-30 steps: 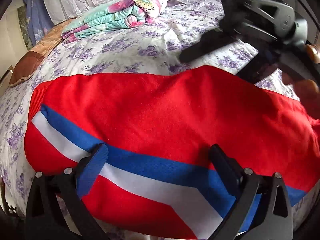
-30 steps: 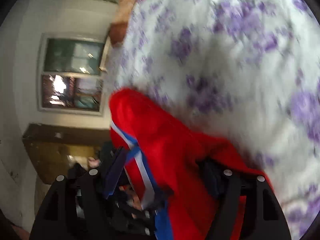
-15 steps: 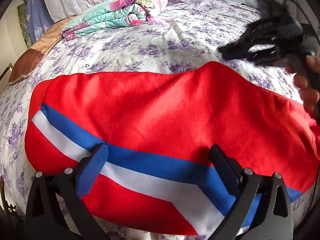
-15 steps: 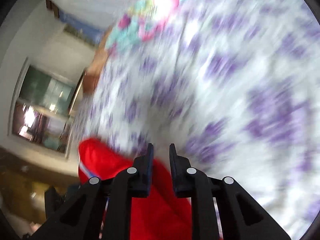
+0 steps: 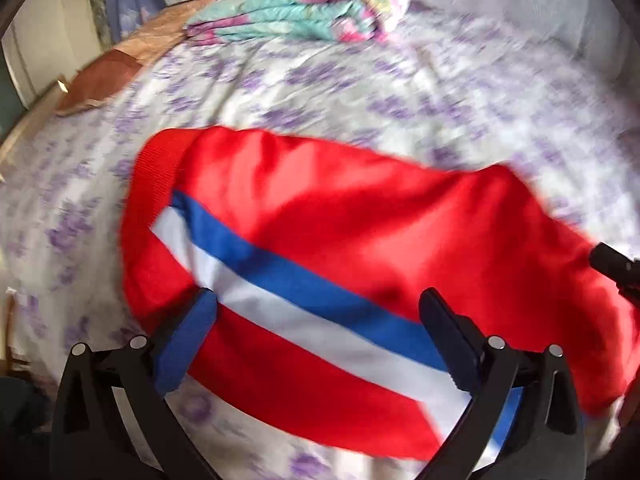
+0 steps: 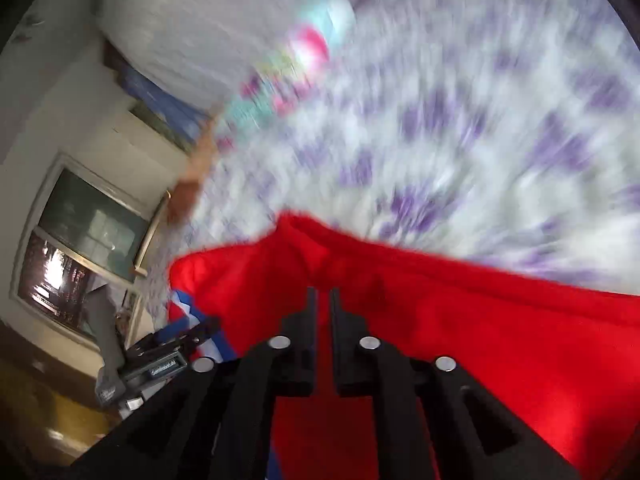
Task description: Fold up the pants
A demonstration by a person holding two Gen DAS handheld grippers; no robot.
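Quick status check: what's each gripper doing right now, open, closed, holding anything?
Left gripper: open, fingers spread over the red pants, gripping nothing.
Right gripper: nearly closed over the red fabric; whether it pinches any cannot be told.

Left wrist cam sits low and close over the red pants (image 5: 360, 216), looking forward across the bed (image 5: 400, 92) toward the folded quilt (image 5: 304, 12) at the far end. Right wrist cam is rolled sideways and really blurry, right up against the same pants (image 6: 460, 320), with a window (image 6: 80, 240) off to its left. Both catch the pants, the floral sheet and that quilt (image 6: 312, 40).
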